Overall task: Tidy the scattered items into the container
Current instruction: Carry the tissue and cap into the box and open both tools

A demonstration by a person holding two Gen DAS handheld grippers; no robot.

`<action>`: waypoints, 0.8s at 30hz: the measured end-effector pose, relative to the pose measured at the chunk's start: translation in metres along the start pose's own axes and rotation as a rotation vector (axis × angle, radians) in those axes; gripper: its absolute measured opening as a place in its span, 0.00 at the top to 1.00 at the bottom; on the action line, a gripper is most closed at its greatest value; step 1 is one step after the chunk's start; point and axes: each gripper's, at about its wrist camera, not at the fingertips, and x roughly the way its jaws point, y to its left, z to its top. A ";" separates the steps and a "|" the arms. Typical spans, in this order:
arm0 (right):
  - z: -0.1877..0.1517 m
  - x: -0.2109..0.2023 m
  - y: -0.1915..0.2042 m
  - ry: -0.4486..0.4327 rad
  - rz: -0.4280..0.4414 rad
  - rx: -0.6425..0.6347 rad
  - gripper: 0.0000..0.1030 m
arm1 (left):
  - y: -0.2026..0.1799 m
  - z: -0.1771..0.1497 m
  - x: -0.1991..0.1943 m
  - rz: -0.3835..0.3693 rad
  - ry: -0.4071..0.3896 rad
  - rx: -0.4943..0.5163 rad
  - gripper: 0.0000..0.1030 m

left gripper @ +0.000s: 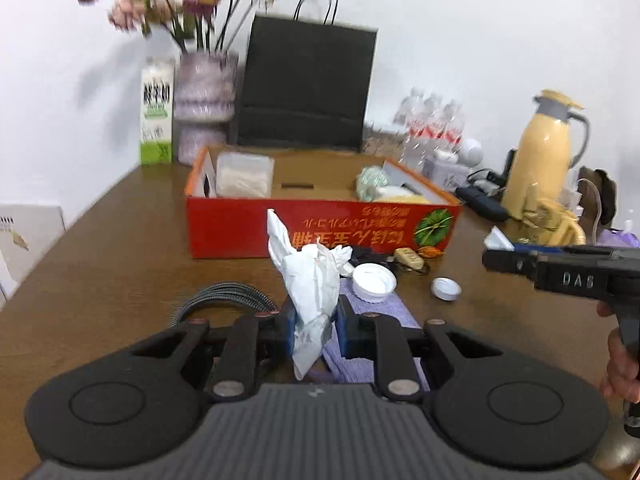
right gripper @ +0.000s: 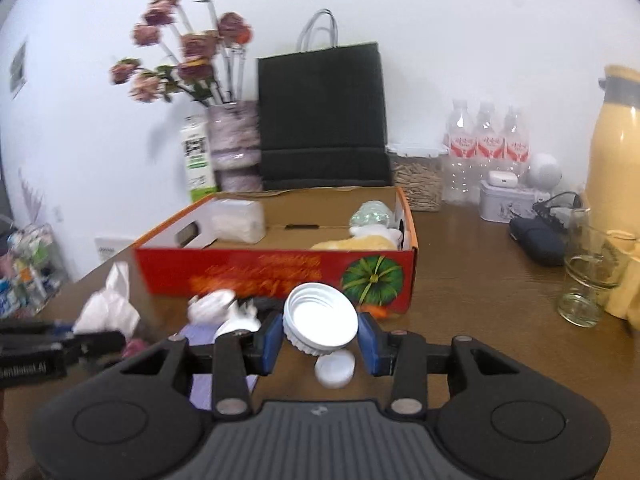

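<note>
Three water bottles (right gripper: pixel 486 136) are standing at upper right; two white lids (right gripper: pixel 320 322) are showing at centre.

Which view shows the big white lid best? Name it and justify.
The right wrist view: the big white lid sits centred between the right gripper's blue pads, its ribbed rim and hollow inside plain. In the left wrist view, I cannot pick it out: only the right gripper's side shows.

Far ahead of the tongs, a black paper bag (right gripper: pixel 322 116) stands against the wall. Left of it, a flower vase (right gripper: pixel 234 140) and milk carton (right gripper: pixel 198 158); right, three water bottles (right gripper: pixel 486 140) and a yellow thermos (left gripper: pixel 546 152).
</note>
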 end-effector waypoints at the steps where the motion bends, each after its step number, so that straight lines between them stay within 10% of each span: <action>1: -0.004 -0.011 0.004 0.003 0.009 -0.006 0.62 | 0.001 -0.002 -0.012 -0.009 -0.002 -0.012 0.81; 24: -0.048 -0.137 0.054 0.025 0.003 -0.096 0.62 | -0.003 -0.044 -0.098 0.021 0.041 -0.050 0.80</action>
